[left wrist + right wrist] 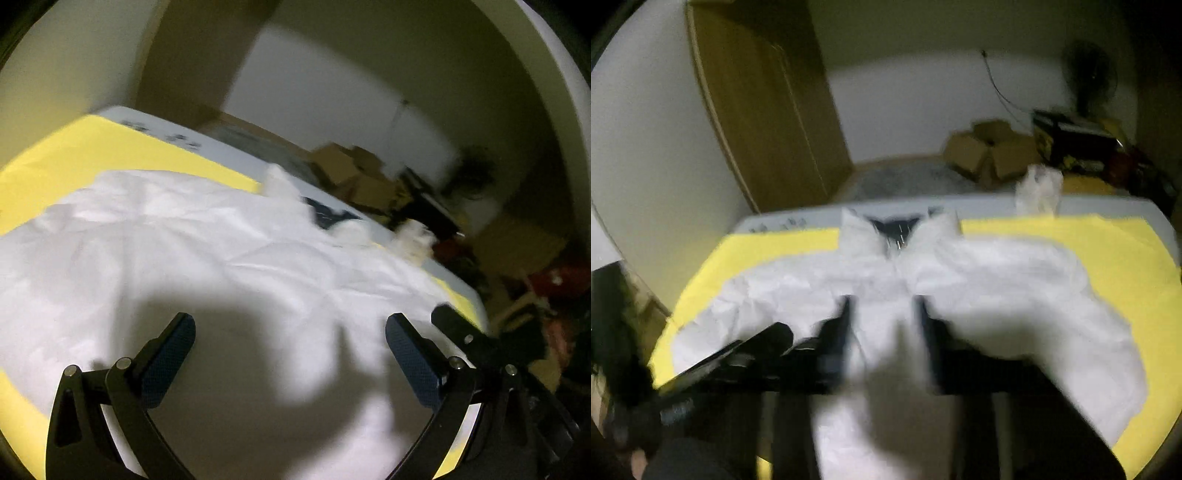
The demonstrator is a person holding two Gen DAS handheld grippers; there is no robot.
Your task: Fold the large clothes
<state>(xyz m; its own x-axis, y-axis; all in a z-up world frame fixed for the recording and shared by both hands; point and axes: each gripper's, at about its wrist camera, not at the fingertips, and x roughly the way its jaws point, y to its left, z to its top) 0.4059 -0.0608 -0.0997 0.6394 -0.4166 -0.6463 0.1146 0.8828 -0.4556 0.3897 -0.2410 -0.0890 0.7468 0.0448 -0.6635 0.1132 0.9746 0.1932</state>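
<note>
A big white shirt (979,273) lies spread out and wrinkly on a yellow sheet (1108,258) that covers the worktop (1108,205). Its collar (897,236) is at the far edge of the worktop, open, with something dark showing inside it. The yellow sheet peeks out around the shirt on the left, the right and the far side.

The left hand-held gripper (290,339) hangs over the near part of the shirt. Its two black fingers (173,354) are wide apart and nothing is between them. Its shadow falls on the white cloth.

The right hand-held gripper (884,321) is very blurry. Its fingers (842,325) are fairly close together over the middle of the shirt. White cloth shows in the gap, but I cannot tell if they pinch it.

A crumpled white bit (1039,188) sits at the far edge of the worktop. Behind it are brown cardboard boxes (990,151) on the floor, a wooden door (768,110) and a pale wall (905,96).
</note>
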